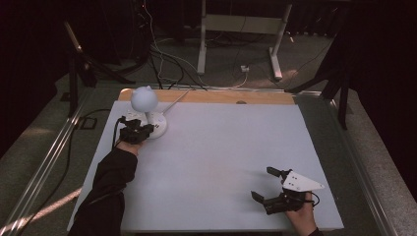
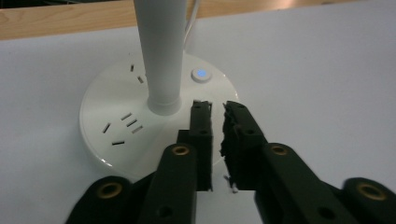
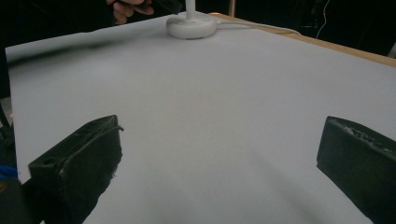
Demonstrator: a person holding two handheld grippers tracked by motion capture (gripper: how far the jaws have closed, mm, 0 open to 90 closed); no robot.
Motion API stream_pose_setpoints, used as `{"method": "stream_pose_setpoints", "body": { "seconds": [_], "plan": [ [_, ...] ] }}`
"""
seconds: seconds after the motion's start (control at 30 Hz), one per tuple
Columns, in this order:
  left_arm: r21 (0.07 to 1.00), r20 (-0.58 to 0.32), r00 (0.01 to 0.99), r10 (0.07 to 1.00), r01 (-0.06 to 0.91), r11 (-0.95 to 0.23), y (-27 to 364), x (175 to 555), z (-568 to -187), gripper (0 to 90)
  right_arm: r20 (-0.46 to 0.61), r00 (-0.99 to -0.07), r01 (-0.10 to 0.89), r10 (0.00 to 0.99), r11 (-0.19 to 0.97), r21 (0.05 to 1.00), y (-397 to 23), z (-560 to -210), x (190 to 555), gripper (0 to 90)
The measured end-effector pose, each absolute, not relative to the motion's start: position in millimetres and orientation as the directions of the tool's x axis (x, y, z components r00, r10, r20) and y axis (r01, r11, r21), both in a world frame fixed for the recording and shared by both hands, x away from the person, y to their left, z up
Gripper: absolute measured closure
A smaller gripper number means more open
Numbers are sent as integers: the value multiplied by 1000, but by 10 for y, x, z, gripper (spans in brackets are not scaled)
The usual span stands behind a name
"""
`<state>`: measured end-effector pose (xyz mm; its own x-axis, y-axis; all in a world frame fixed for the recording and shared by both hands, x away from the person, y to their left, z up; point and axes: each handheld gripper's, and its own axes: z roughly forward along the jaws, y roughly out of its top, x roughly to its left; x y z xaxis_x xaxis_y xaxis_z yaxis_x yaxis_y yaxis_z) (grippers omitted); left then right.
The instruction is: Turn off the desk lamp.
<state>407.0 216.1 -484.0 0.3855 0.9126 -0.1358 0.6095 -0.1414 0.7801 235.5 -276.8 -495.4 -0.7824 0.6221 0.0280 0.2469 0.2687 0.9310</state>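
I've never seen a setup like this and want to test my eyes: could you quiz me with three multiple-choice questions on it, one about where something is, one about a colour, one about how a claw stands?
1. Where on the table does the white lamp stand?
A. far left corner
B. near right corner
C. dead centre

2. What colour glows on the button of the lamp's round base?
A. red
B. blue
C. green

3. How do the jaws of the right claw stand?
A. pressed together
B. clamped on the lamp
C. wide apart, holding nothing

Answers: 1 A, the high view shows it by the far left corner, next to the left claw. 2 B, the left gripper view shows a blue dot. 3 C, bare table lies between them in the right gripper view.
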Motion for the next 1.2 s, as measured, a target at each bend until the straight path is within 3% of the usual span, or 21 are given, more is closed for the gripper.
{"method": "stream_pose_setpoints", "body": {
  "seconds": [0.03,0.17,0.4,0.43,0.53,0.67,1.2],
  "plan": [
    [781,-142,392,909,608,-141,2165,4054,-4821,709,27,-782,246,623,269,931,-2769,-4952,2354,0],
    [778,-149,409,901,610,-148,2175,3979,-4750,634,26,-782,247,623,270,931,-2772,-4954,2350,0],
    [769,-166,443,881,618,-165,2165,3844,-4628,347,23,-781,244,624,271,931,-2771,-4949,2348,0],
    [765,-170,449,877,622,-170,2161,3823,-4616,347,23,-781,244,624,271,931,-2771,-4949,2348,0],
    [759,-186,482,856,624,-187,2149,3754,-4588,178,26,-781,245,624,268,932,-2776,-4948,2349,0],
    [765,-197,501,843,616,-188,2148,3634,-4542,71,26,-780,246,625,268,932,-2775,-4946,2347,0],
    [795,-180,605,775,553,-247,2042,3011,-4661,20,23,-779,245,627,270,931,-2767,-4946,2346,0]
  ]
}}
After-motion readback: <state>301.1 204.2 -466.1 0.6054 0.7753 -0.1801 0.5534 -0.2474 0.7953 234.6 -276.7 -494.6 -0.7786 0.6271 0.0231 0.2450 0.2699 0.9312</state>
